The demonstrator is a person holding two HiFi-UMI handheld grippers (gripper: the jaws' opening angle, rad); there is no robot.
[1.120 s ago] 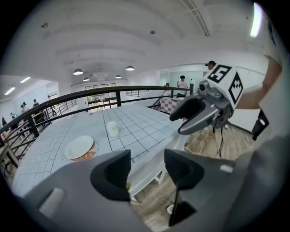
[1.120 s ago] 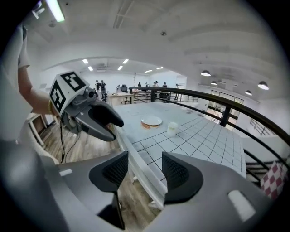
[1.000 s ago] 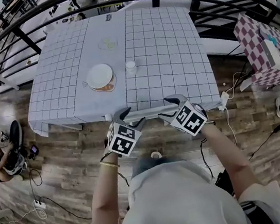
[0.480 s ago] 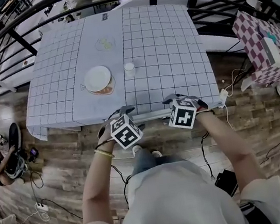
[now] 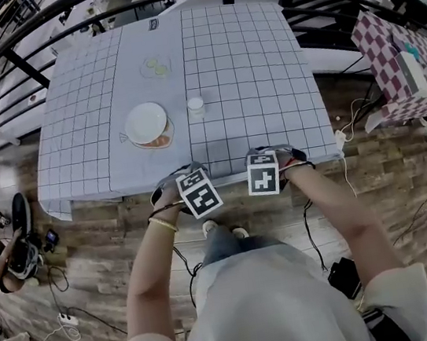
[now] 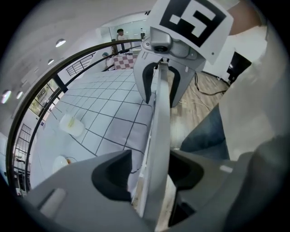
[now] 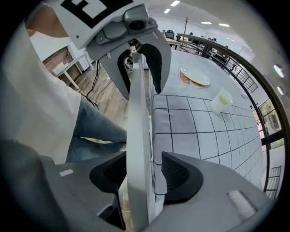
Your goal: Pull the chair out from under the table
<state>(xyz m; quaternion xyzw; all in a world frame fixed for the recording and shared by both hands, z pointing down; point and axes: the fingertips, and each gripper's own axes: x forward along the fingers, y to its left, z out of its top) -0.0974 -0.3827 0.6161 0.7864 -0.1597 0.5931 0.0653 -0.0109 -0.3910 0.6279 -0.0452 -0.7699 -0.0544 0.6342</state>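
Note:
The chair is tucked under the table [image 5: 117,160]; only its pale top rail [image 5: 231,176] shows at the table's near edge. My left gripper [image 5: 176,177] and right gripper [image 5: 273,157] point steeply down over that rail, side by side. In the left gripper view the rail [image 6: 161,127] runs between the jaws of my left gripper [image 6: 152,174], with a gap at the left pad. In the right gripper view the rail [image 7: 138,136] stands between the jaws of my right gripper [image 7: 142,174], with a gap at the right pad. Both pairs of jaws have just been closing around the rail.
On the grid-patterned cloth lie a plate [image 5: 147,123], a small white cup [image 5: 196,105] and a clear dish [image 5: 155,69]. A checkered table [image 5: 393,67] stands at the right, a black railing [image 5: 23,67] behind. Cables and a seated person [image 5: 15,255] are on the wooden floor.
Both grippers have sunk and rolled at the table's near edge, so their marker cubes now face up and sit closer together, with the jaws straddling the chair rail.

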